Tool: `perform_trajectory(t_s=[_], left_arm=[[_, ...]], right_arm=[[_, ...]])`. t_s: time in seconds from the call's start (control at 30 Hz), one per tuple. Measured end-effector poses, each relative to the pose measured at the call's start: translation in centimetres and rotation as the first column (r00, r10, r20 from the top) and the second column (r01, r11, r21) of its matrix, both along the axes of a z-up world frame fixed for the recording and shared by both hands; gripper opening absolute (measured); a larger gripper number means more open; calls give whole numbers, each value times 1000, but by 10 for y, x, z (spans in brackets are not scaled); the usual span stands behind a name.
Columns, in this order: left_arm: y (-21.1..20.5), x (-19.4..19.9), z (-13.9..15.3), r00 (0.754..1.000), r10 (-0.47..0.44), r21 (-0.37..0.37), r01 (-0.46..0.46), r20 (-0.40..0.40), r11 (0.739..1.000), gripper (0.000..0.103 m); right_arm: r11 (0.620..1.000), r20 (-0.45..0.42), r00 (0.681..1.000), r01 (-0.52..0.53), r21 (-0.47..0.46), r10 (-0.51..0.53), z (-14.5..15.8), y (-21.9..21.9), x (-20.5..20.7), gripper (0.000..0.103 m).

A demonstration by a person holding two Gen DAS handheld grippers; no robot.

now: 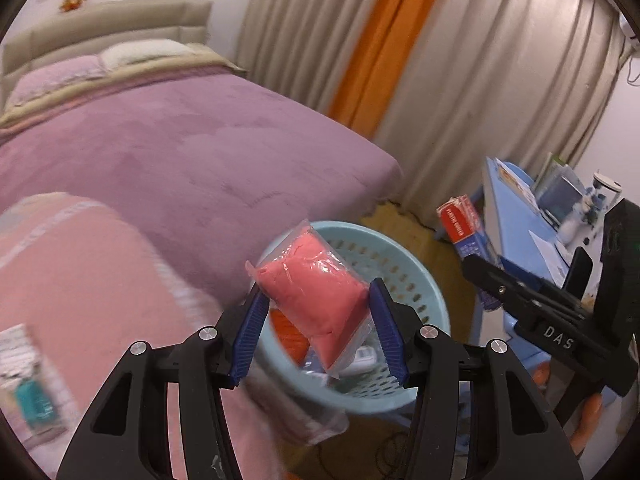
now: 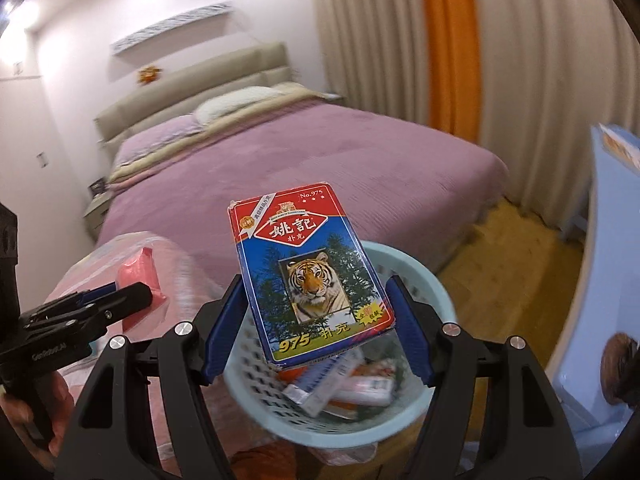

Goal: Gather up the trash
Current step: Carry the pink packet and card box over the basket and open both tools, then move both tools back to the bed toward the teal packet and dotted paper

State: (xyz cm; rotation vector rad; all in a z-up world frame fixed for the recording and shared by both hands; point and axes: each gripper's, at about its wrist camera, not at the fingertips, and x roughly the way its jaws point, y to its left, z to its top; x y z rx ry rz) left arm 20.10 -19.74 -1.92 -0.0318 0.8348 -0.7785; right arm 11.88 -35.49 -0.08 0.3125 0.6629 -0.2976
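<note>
My left gripper (image 1: 318, 332) is shut on a pink packet in clear wrap (image 1: 320, 300) and holds it above a light blue basket (image 1: 424, 280). My right gripper (image 2: 316, 328) is shut on a red and blue playing-card box with a tiger picture (image 2: 308, 276), held above the same basket (image 2: 424, 280). The basket holds several wrappers and small boxes (image 2: 344, 388). The right gripper with the card box (image 1: 464, 232) shows at the right of the left wrist view. The left gripper with the pink packet (image 2: 140, 276) shows at the left of the right wrist view.
A bed with a purple cover (image 1: 192, 148) fills the left and back. A pink blanket (image 1: 80, 280) lies at its near corner, with a small packet (image 1: 28, 384) on it. A blue desk (image 1: 520, 216) stands right. Beige and orange curtains (image 1: 440, 60) hang behind.
</note>
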Motion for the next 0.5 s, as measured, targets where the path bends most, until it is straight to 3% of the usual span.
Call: perform_trajectory(t_s=[0.17, 0.23, 0.27, 0.3, 0.37, 0.5], left_arm=[[-32, 3, -17, 998, -67, 20, 67, -16, 998, 52], [-35, 0, -22, 996, -88, 11, 89, -24, 996, 61], [-34, 0, -23, 996, -88, 6, 88, -22, 996, 74], [-32, -3, -25, 997, -76, 5, 76, -14, 997, 78], [-24, -4, -25, 998, -59, -9, 59, -8, 998, 78], [8, -10, -19, 1000, -5, -48, 5, 9, 999, 78]], right_arm=[[996, -64, 994, 85, 28, -83, -20, -30, -8, 67], [995, -91, 991, 101, 26, -98, -27, -34, -6, 68], [994, -110, 989, 107, 24, -103, -30, -37, -3, 69], [993, -145, 983, 114, 20, -110, -36, -39, 1, 73], [992, -182, 976, 127, 20, -121, -45, -40, 5, 75], [994, -175, 981, 95, 46, -86, -52, -30, 6, 75]])
